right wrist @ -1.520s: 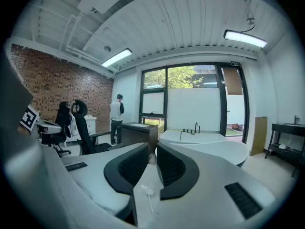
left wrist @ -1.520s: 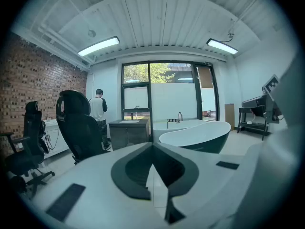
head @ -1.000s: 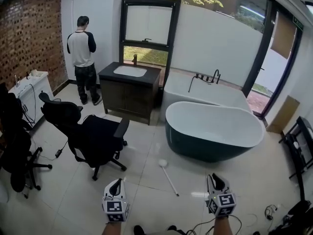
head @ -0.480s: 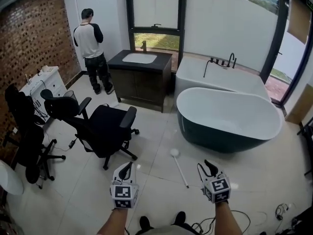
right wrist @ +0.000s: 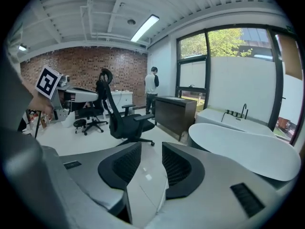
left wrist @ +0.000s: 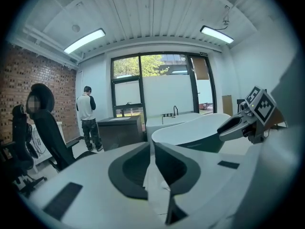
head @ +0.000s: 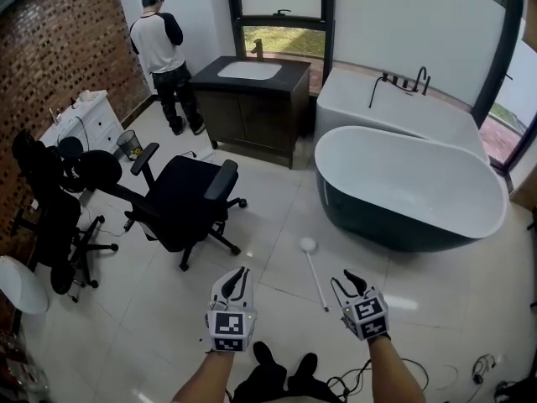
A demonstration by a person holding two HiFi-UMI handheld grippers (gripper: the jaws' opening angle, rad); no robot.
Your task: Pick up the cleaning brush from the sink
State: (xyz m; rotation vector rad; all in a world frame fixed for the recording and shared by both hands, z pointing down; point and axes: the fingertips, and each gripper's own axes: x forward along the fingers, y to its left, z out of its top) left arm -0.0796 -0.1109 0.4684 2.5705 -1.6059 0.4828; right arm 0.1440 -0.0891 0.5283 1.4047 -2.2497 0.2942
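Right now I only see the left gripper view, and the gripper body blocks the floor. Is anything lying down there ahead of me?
Observer: Yes. The head view shows a white long-handled tool with a round head lying on the tiled floor, just short of the dark bathtub.
Operator: Can you see down into the sink?
Observer: From above, the white basin in the dark vanity shows, but I can make out no brush in it at this size.
Operator: And my other hand?
Observer: The right gripper has its jaws opening, with nothing between them.
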